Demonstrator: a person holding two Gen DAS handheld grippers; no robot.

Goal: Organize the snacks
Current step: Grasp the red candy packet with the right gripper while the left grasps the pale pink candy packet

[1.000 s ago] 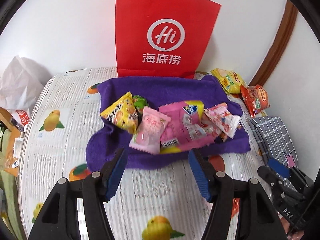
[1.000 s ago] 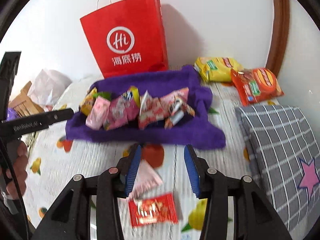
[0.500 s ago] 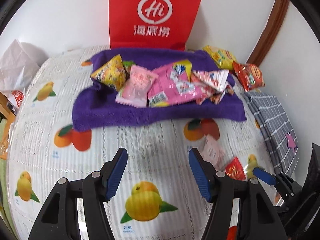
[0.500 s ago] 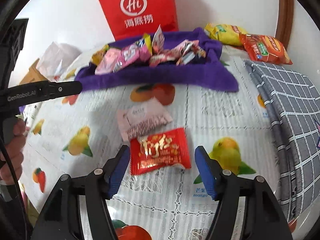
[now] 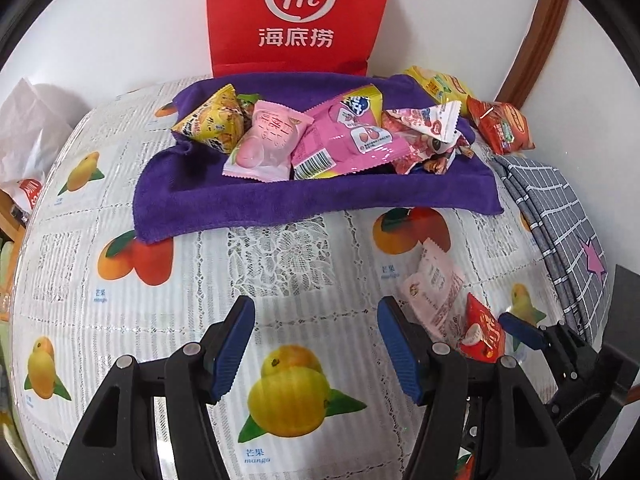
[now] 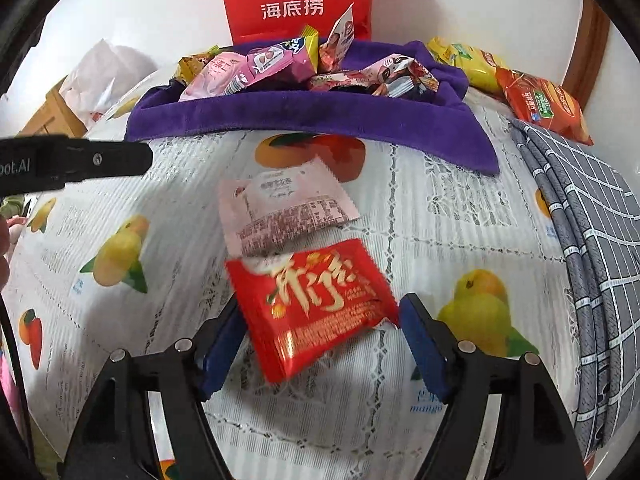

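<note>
A red snack packet (image 6: 316, 304) lies on the fruit-print tablecloth between the open fingers of my right gripper (image 6: 318, 332); it also shows in the left wrist view (image 5: 482, 334). A pale pink packet (image 6: 284, 208) lies just beyond it, also in the left wrist view (image 5: 434, 288). A purple towel (image 5: 240, 196) further back carries a pile of snack packets (image 5: 340, 136); the towel also shows in the right wrist view (image 6: 320, 116). My left gripper (image 5: 316, 336) is open and empty above the tablecloth, left of the loose packets.
A red paper bag (image 5: 298, 16) stands against the wall behind the towel. A yellow chip bag (image 6: 464, 60) and an orange one (image 6: 540, 104) lie at the back right. A grey checked cushion (image 6: 592, 220) lies at the right. A white plastic bag (image 5: 24, 140) sits at the left.
Both grippers have drawn back from the towel and dropped lower. My right gripper has opened wider and now has the red packet between its fingers.
</note>
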